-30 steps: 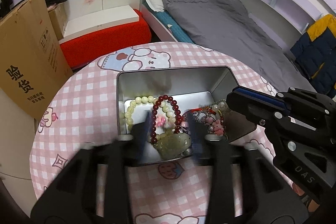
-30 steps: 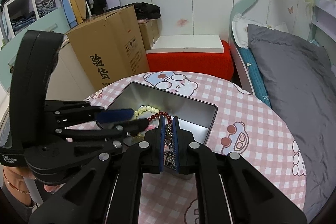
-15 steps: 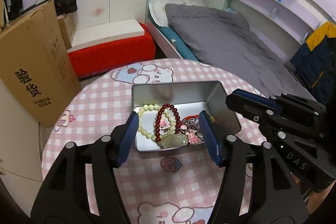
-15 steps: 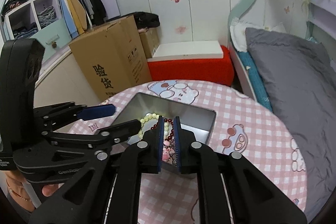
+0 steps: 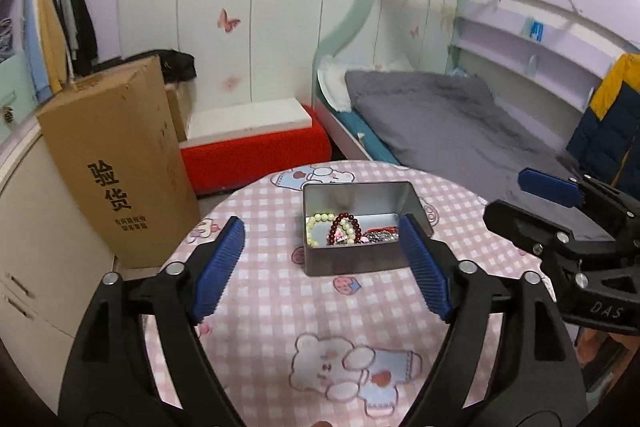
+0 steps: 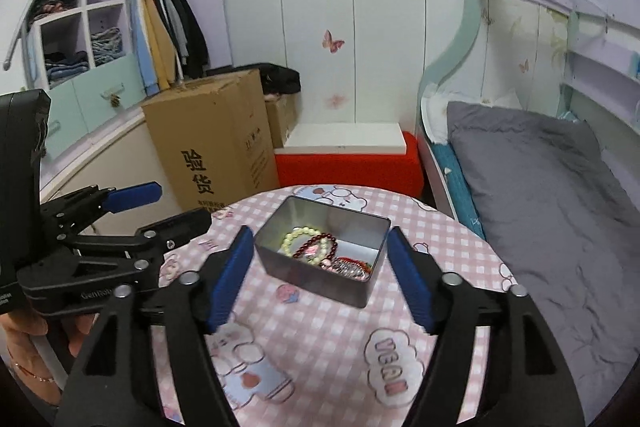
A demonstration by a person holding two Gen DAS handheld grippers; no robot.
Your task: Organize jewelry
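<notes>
Both the left claw [image 5: 322,259] and right claw [image 6: 320,275] hang wide open and empty. The tin [image 6: 320,251] of bracelets [image 6: 310,245] sits ahead between them; nothing loose shows, so withdraw clear without nudging it.

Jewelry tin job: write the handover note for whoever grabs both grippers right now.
Left gripper: open, empty, above the pink checked tablecloth.
Right gripper: open, empty, jaws spread either side of the tin from its own view.
Rectangular silver metal tin: lidless, mid-table.
Inside: pale green bead bracelet, dark red bead bracelet, tangle of small silver and red pieces.
Done: no jewelry visible outside the tin.
Left: possibly sorting; no lid in view.
</notes>
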